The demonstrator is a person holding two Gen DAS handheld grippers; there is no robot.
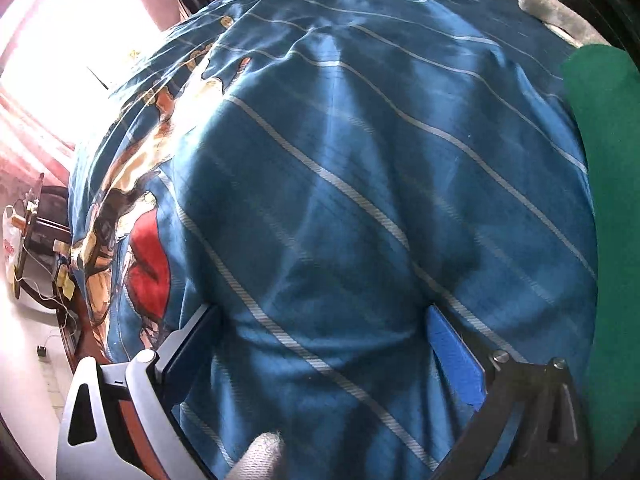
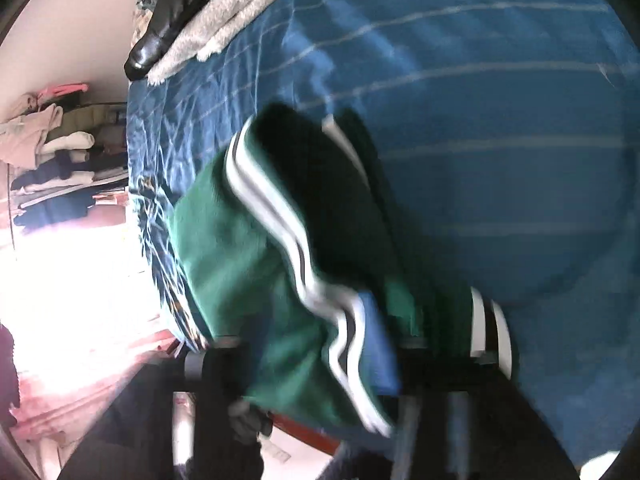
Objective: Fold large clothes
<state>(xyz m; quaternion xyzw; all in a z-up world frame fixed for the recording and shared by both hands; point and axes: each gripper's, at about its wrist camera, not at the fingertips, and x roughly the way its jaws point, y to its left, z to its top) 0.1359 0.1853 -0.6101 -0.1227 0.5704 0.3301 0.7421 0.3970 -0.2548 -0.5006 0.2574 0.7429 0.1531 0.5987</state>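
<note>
A green garment point(image 2: 240, 248) with white and black stripes hangs from my right gripper point(image 2: 372, 344), which is shut on its fabric above the blue striped bedsheet point(image 2: 500, 120). The view is blurred by motion. In the left wrist view my left gripper point(image 1: 320, 328) is open and empty, its fingers point(image 1: 452, 352) spread wide just over the blue bedsheet point(image 1: 340, 180). A part of the green garment point(image 1: 608, 200) shows at the right edge of that view.
A white fluffy cloth point(image 2: 224, 20) and a black leather item point(image 2: 176, 4) lie at the far corner of the bed. Shelves with stacked clothes point(image 2: 56, 160) stand by the wall. A cartoon print point(image 1: 140, 240) covers the sheet's left side, beside a cluttered stand point(image 1: 32, 240).
</note>
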